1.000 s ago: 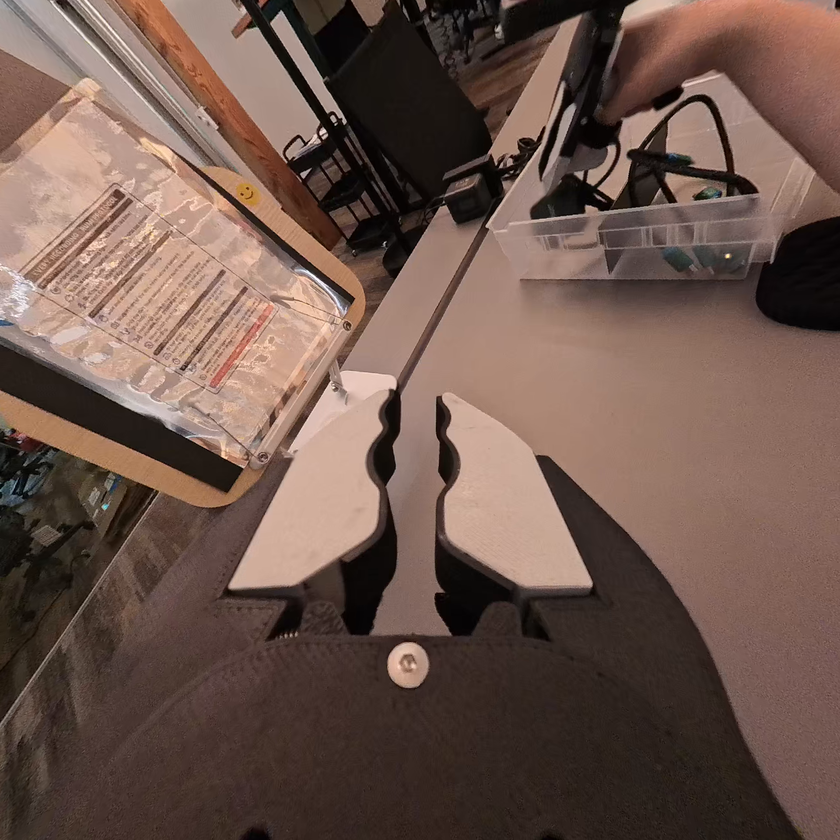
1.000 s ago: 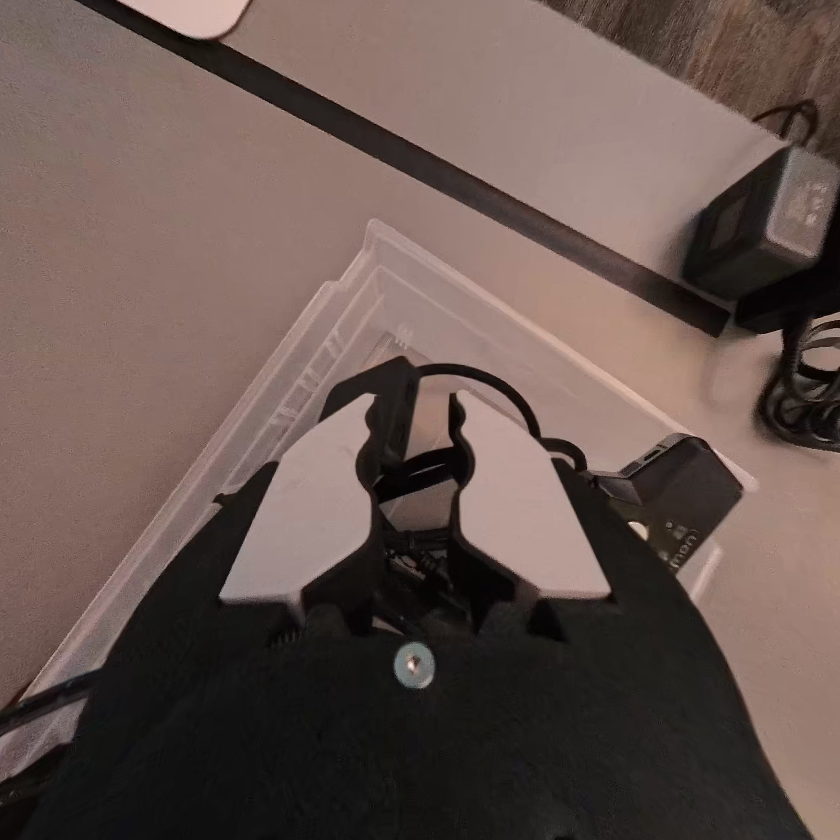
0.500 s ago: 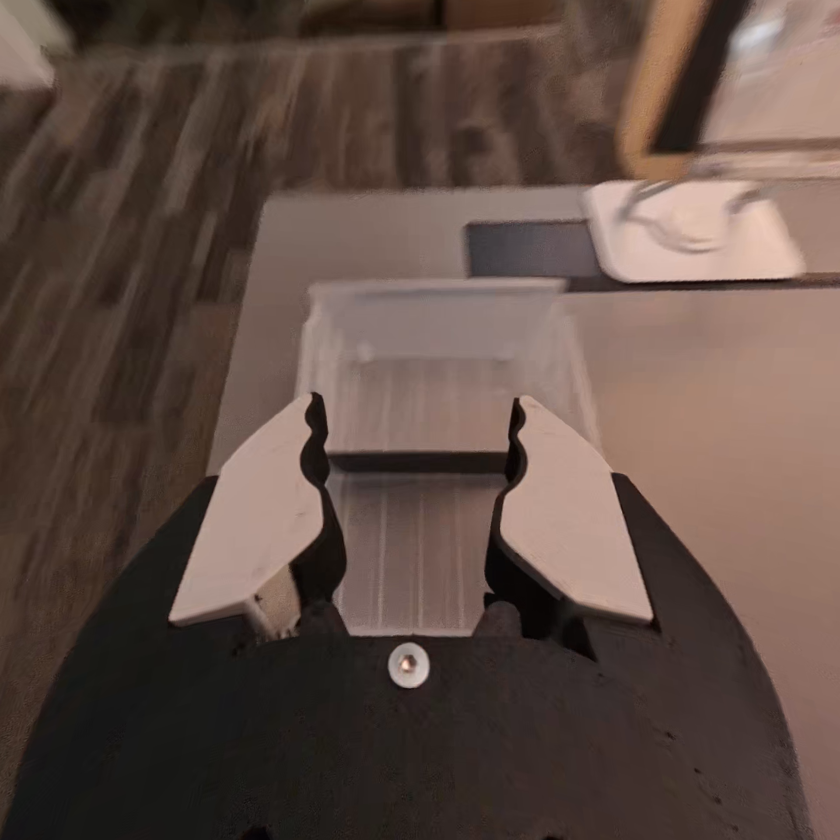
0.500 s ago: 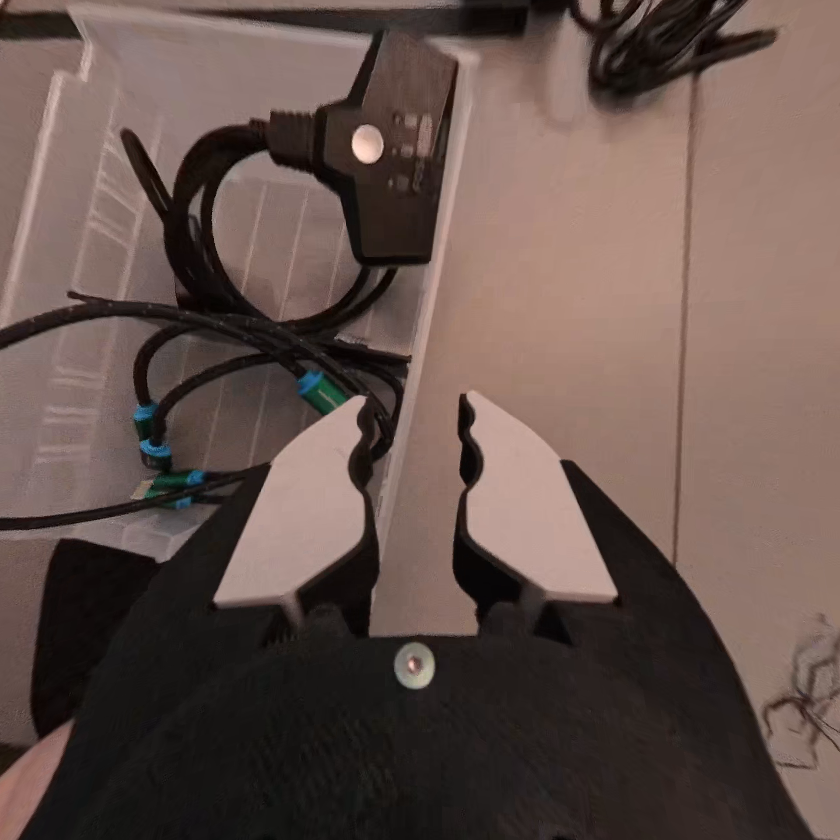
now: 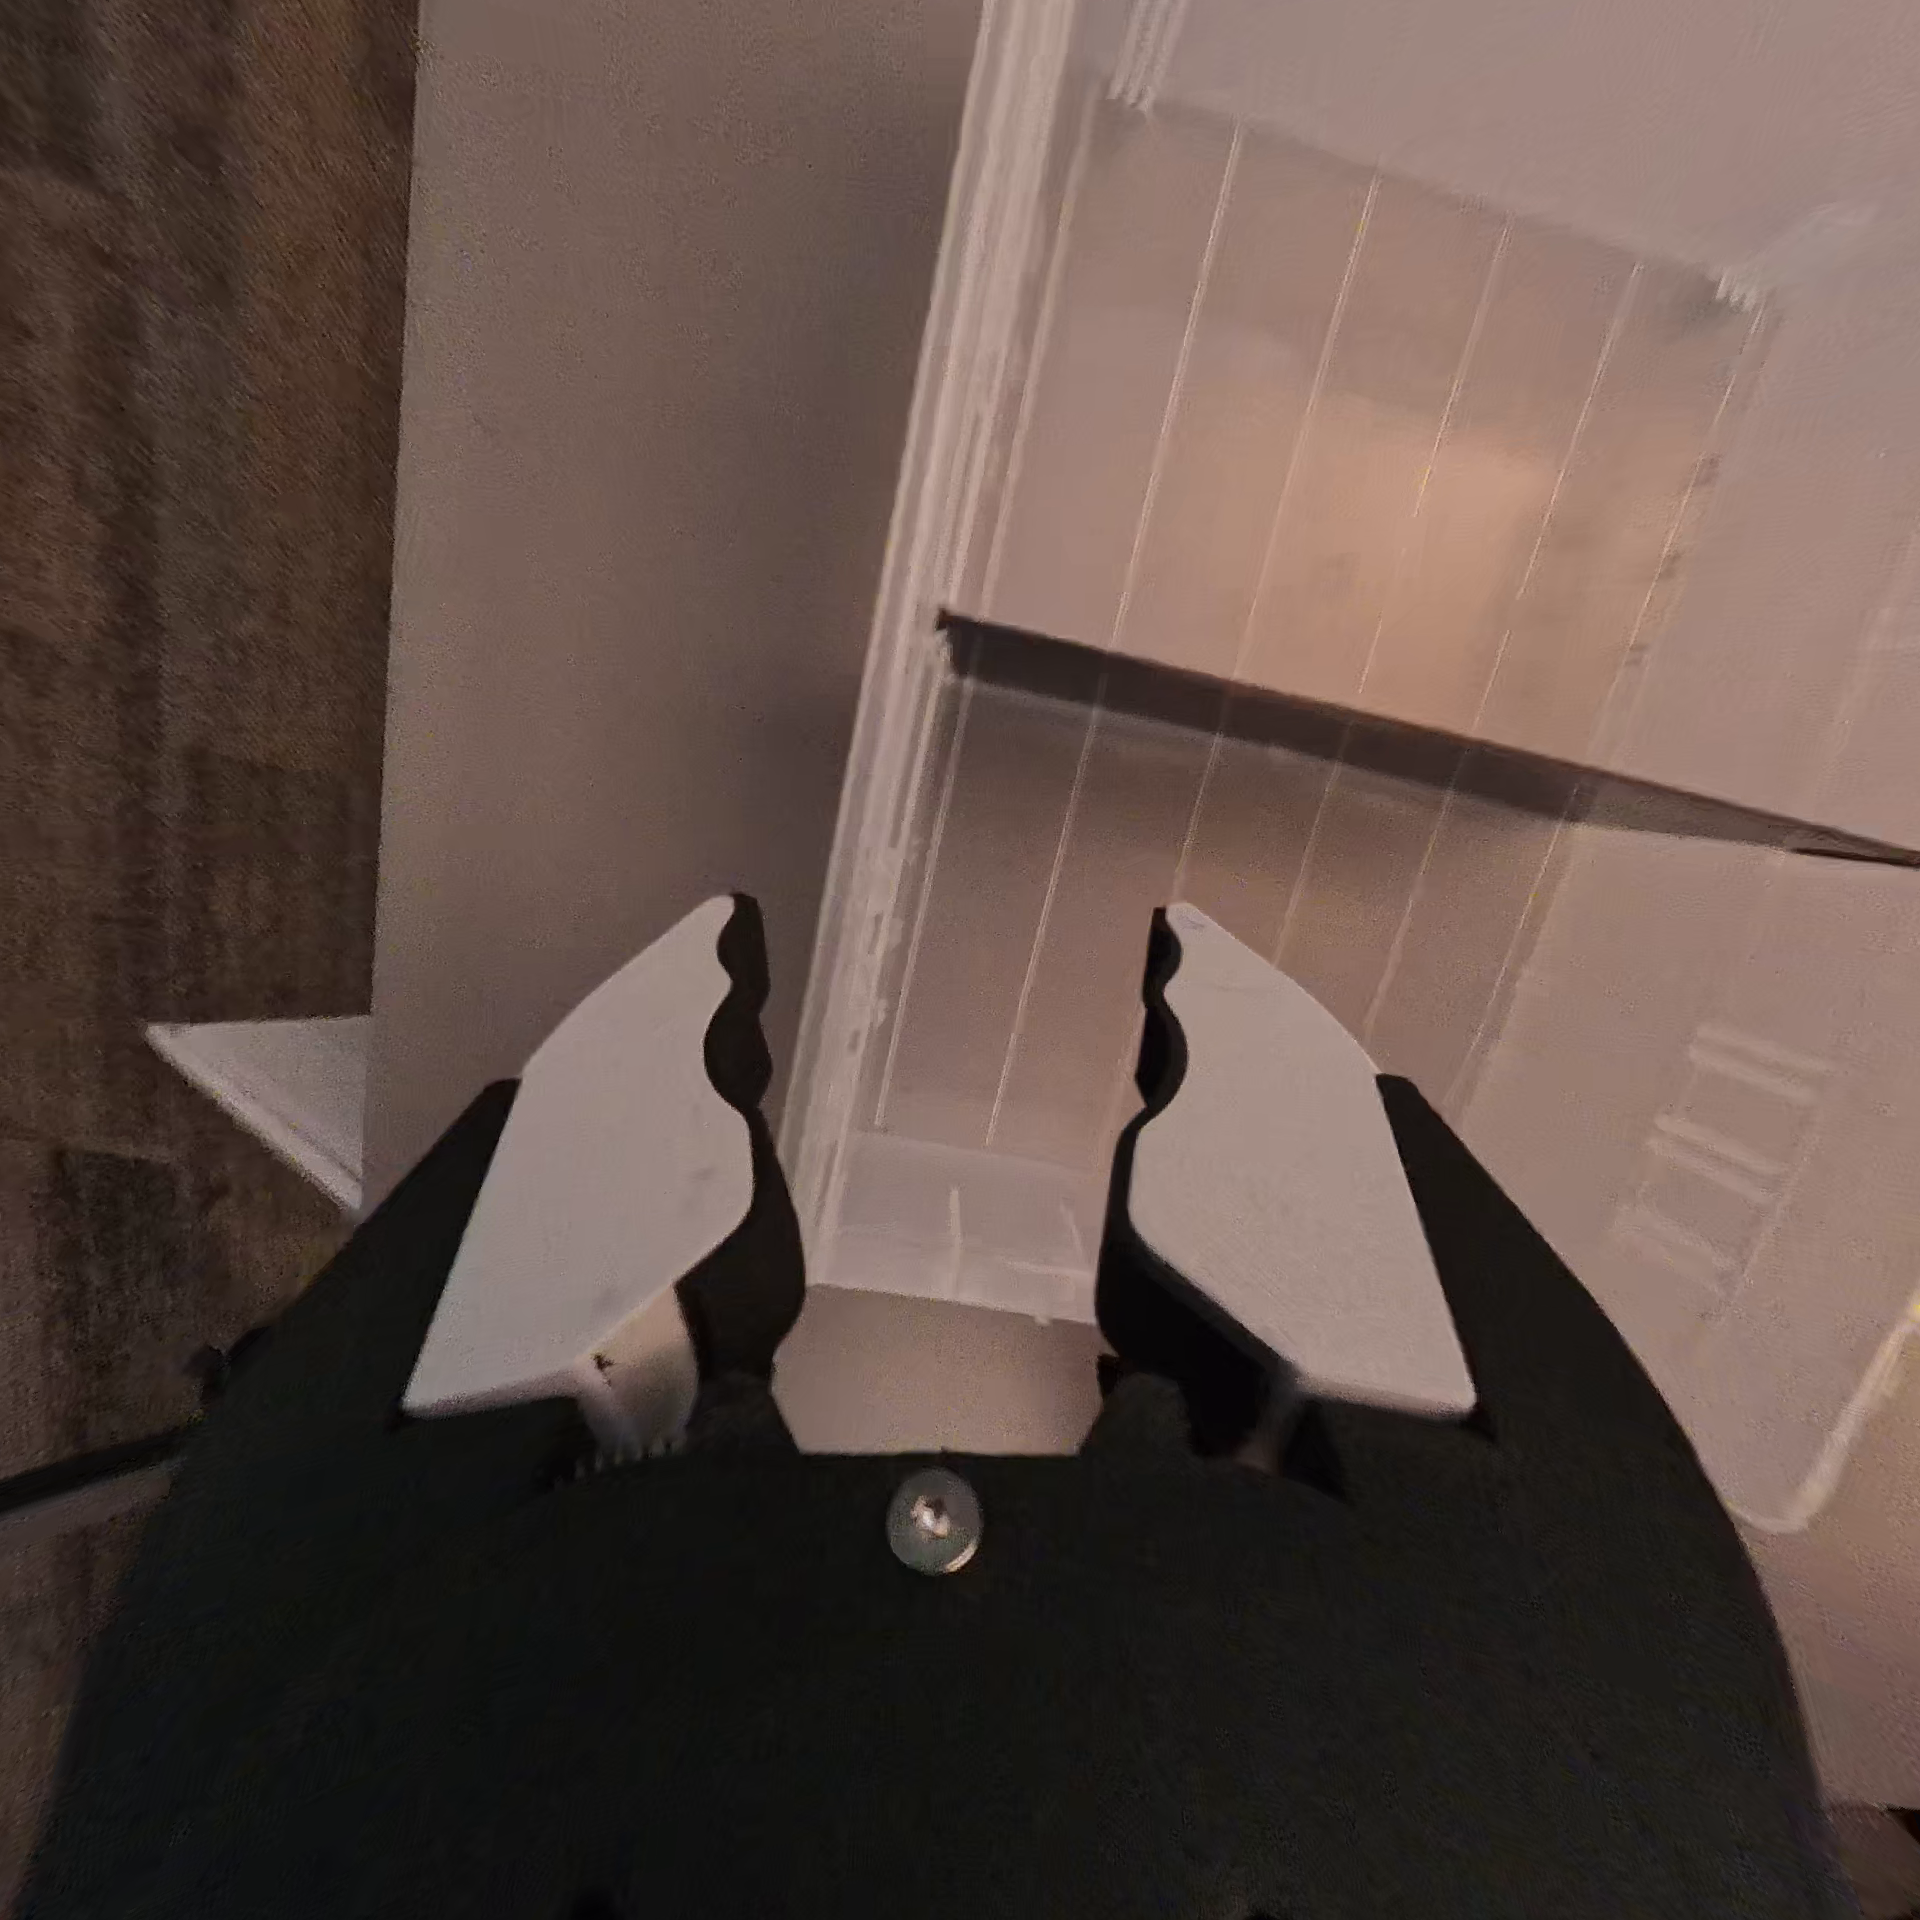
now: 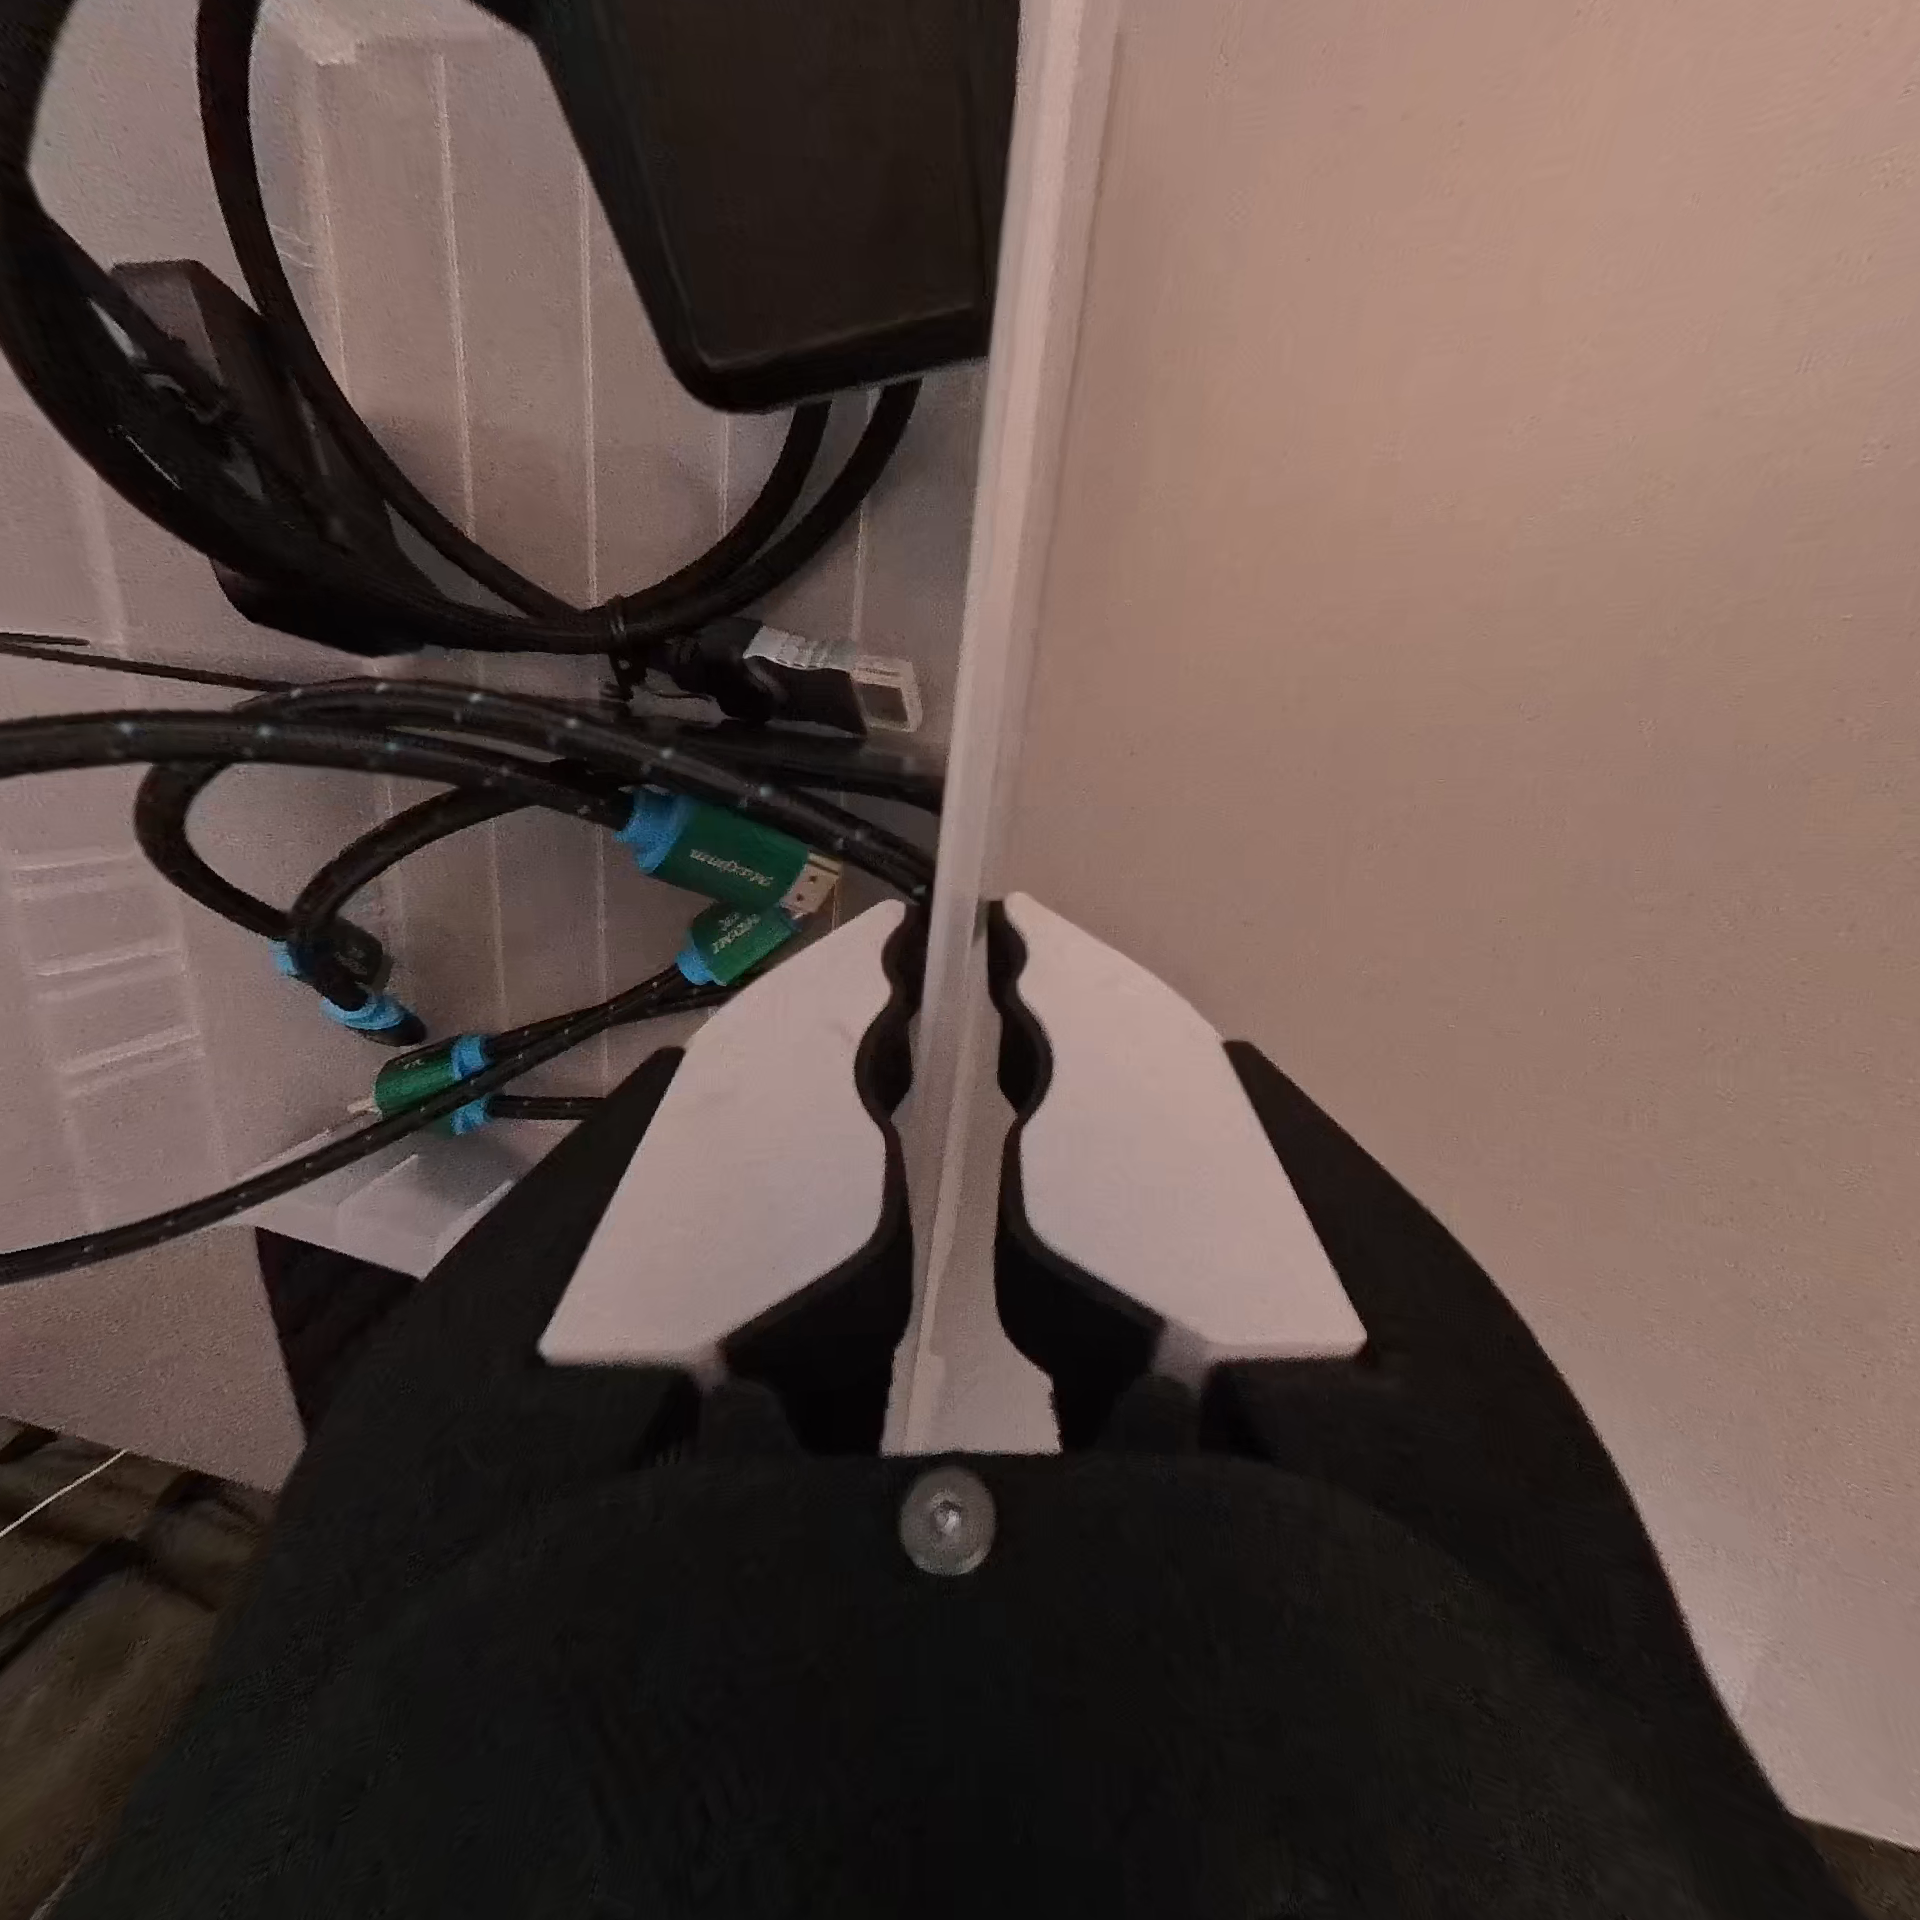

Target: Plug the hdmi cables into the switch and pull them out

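Note:
The black HDMI switch lies in a clear plastic bin, against its right wall. Below it in the bin are coiled black cables and braided HDMI cables with green plugs and blue collars. My right gripper straddles the bin's right wall, and its jaws are shut on that wall. My left gripper is open and empty over the near left corner of an empty clear bin compartment. Its left finger is outside the bin's side wall.
A dark divider crosses the empty bin. The grey table lies right of the cable bin and also left of the empty bin. The table edge and wood floor are at far left, with a white flat base there.
My right gripper has moved down onto the bin's right wall and closed on it. My left gripper has swung from the table to the empty bin, opened wide, and come close over its corner.

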### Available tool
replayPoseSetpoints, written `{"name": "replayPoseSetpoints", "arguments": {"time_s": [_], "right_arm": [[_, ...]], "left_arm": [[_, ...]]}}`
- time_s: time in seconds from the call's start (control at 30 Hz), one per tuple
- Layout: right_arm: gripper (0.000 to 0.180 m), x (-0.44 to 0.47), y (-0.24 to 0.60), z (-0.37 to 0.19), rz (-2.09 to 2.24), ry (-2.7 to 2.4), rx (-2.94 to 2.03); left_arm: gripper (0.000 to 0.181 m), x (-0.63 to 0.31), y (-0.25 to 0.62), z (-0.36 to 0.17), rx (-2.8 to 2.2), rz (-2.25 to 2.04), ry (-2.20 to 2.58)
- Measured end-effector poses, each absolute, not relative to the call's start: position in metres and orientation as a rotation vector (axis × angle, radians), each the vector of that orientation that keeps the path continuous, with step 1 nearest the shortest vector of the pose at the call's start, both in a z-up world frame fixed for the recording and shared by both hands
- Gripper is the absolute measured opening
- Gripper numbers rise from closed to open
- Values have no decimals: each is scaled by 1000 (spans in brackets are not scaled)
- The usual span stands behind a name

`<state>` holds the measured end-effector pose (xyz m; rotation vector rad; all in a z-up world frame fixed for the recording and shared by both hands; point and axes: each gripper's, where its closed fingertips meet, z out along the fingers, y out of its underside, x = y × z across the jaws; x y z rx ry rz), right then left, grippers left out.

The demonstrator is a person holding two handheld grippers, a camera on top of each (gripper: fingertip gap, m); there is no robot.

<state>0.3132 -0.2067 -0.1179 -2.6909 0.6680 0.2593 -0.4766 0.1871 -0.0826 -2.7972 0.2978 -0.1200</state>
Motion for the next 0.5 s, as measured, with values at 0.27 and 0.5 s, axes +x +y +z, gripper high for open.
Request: {"name": "replayPoseSetpoints", "arguments": {"time_s": [0.27, 0.5], "right_arm": [[14, 308, -207, -124, 313, 734, -2704], [14, 299, -211, -123, 353, 760, -2731]], "left_arm": [[41, -483, 169, -107, -2936, -204, 300], [5, -478, 161, -117, -2994, -180, 419]]}}
